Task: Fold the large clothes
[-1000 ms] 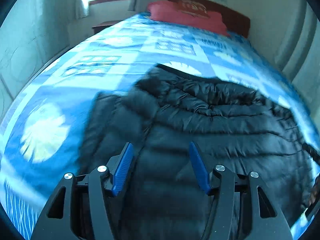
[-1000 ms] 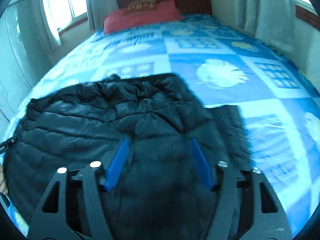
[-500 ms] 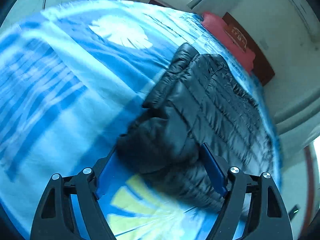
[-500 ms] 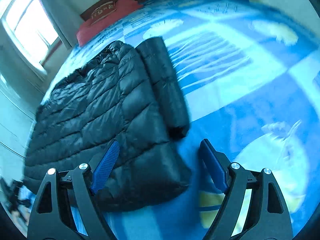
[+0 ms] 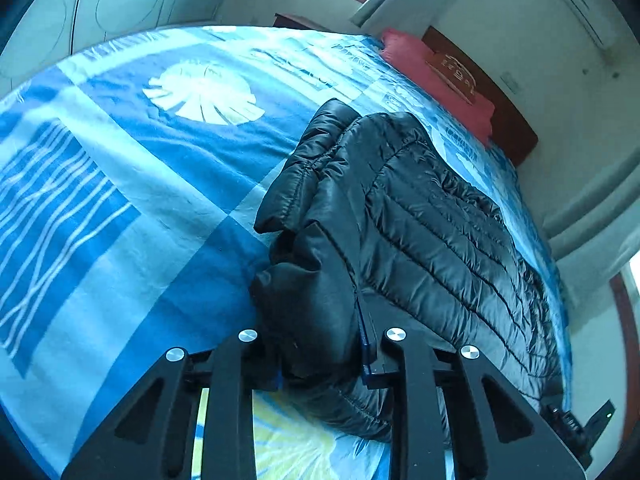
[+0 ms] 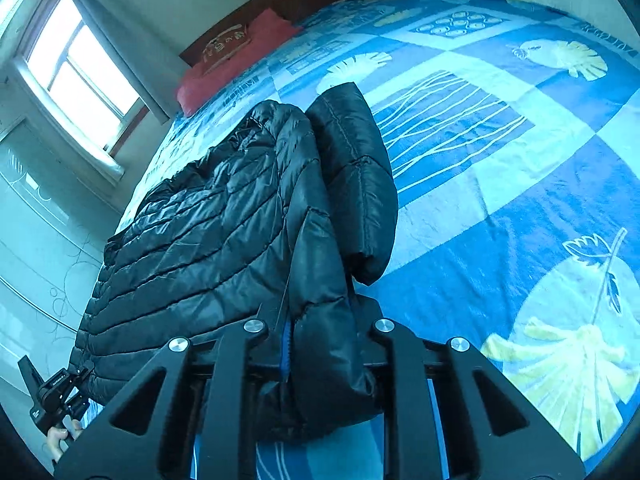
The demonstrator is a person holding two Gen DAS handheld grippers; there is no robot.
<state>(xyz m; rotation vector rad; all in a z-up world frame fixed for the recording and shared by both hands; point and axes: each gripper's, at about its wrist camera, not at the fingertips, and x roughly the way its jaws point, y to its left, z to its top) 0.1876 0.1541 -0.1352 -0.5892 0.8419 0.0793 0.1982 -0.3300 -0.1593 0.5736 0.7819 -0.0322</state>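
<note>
Jacket (image 5: 420,208) lies flat on the bed (image 5: 120,184), well short of the red pillow (image 5: 436,76). Both the left gripper (image 5: 320,344) and right gripper (image 6: 320,340) have jaws closing on its near hem corners. Slick padding could slip free, spoiling the fold.

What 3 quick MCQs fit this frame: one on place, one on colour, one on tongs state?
1. The black puffer jacket lies on:
A) floor
B) bed
C) chair

2. The pillow by the headboard is:
A) red
B) white
C) green

3. Between the fingers of each tongs is:
A) nothing
B) jacket fabric
C) pillow

Key: B, blue patterned bedcover under it; A, red in both views; B, left tongs and right tongs are closing on jacket corners, pads pressing on fabric.
</note>
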